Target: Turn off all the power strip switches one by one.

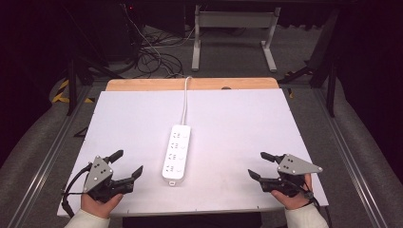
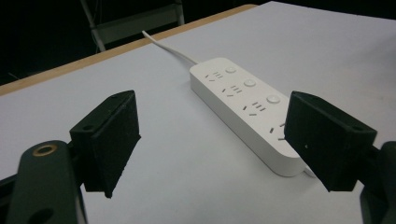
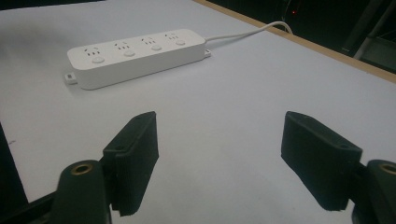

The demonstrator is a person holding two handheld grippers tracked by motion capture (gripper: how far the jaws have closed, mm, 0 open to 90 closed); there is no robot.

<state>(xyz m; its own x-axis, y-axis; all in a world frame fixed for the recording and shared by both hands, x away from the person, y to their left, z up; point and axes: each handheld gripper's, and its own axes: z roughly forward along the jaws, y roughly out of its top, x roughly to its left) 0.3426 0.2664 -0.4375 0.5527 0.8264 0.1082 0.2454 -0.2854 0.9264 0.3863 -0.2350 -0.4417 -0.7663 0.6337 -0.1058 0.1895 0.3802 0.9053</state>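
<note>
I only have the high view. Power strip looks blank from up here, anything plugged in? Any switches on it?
Observer: Nothing is plugged into the white plastic four-outlet power strip. In the left gripper view each outlet has a round white button beside it.
Operator: Anything at the near end of it?
Observer: In the right gripper view a small white mounting tab sticks out of the end away from the white cable.
Operator: Are the grippers actually clear of the table?
Observer: The left gripper has its black jaws wide apart with bare white tabletop between them, gripping nothing. The right gripper looks the same in its own view; I cannot tell the height above the table.
</note>
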